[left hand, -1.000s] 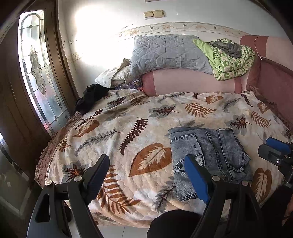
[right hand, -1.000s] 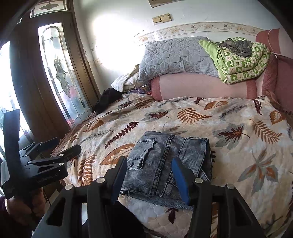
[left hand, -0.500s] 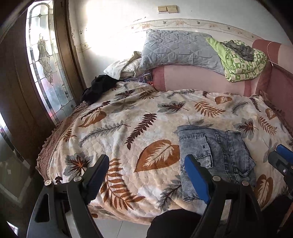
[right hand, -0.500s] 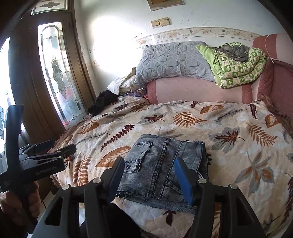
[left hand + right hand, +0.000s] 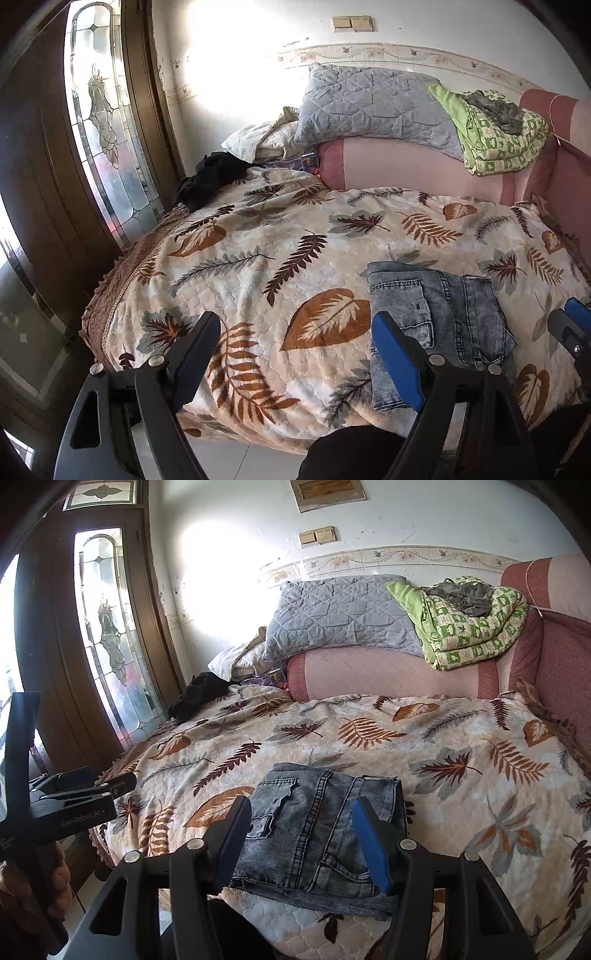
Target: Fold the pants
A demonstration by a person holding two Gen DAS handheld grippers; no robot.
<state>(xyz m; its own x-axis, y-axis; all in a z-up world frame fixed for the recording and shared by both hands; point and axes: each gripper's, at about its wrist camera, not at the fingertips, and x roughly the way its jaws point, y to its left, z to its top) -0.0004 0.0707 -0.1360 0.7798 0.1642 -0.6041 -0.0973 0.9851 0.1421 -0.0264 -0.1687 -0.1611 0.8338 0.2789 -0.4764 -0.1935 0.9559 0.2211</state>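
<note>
The grey-blue denim pants (image 5: 432, 317) lie folded into a compact stack near the front edge of the bed, also seen in the right wrist view (image 5: 314, 830). My left gripper (image 5: 295, 354) is open and empty, held back from the bed's front edge, left of the pants. It shows from the side in the right wrist view (image 5: 92, 786). My right gripper (image 5: 301, 838) is open and empty, held just in front of the pants, not touching them. Its tip shows at the right edge of the left wrist view (image 5: 572, 325).
The bed has a leaf-print blanket (image 5: 280, 258). A grey pillow (image 5: 340, 616), a green folded quilt (image 5: 469, 624) and a pink headboard bolster (image 5: 388, 672) are at the back. Black clothing (image 5: 199, 698) lies at the far left corner. A stained-glass door (image 5: 107, 635) stands left.
Both grippers have pulled back a little and lifted, so the bed and folded pants sit lower and farther in both views. The pants have not moved.
</note>
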